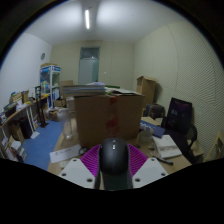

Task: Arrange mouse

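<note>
You face a large cardboard box [107,117] under a ceiling strip light [88,18]. Cluttered shelves [49,82] line the white wall [25,60] over blue floor [42,142].

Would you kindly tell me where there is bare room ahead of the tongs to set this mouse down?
The mouse sits between the tongs. Free: the blue floor between the cluttered shelves and the cardboard box. Crowded: papers and a black chair beside the box.
</note>
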A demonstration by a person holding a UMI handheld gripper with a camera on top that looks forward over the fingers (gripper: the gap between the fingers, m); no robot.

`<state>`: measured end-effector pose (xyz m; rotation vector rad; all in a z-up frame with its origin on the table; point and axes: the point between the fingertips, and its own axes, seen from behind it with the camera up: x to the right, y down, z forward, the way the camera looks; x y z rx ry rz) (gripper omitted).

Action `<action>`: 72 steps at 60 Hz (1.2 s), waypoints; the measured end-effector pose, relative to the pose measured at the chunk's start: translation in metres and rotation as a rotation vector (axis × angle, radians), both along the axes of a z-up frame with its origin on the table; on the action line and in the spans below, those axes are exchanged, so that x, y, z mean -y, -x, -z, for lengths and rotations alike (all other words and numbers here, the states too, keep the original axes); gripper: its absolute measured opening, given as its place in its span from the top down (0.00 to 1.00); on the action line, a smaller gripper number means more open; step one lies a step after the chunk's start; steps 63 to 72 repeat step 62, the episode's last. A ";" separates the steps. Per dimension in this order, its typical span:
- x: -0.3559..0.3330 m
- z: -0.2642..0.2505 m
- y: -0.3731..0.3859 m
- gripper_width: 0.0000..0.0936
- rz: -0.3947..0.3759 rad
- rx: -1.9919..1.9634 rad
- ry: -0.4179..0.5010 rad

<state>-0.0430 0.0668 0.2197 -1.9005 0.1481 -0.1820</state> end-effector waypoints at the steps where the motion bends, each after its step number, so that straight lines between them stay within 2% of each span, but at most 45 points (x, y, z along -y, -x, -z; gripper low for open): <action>1: -0.005 0.001 -0.008 0.61 0.001 0.000 0.001; 6: -0.027 0.026 -0.048 0.62 -0.007 0.001 0.023; 11: -0.041 0.085 -0.073 0.62 -0.031 -0.010 0.098; 17: -0.045 0.156 -0.084 0.61 -0.102 -0.053 0.205; 25: -0.035 0.221 -0.080 0.59 -0.205 -0.070 0.320; 27: -0.037 0.220 -0.080 0.59 -0.221 -0.061 0.290; 33: -0.035 0.222 -0.080 0.51 -0.253 -0.035 0.287; 41: -0.033 0.227 -0.080 0.42 -0.260 -0.087 0.347; 47: -0.019 0.224 -0.079 0.04 -0.240 -0.114 0.424; 50: -0.012 0.218 -0.079 0.12 -0.226 -0.107 0.432; 62: 0.042 0.168 -0.068 0.11 -0.143 -0.118 0.435; 72: 0.042 0.168 -0.068 0.11 -0.143 -0.118 0.435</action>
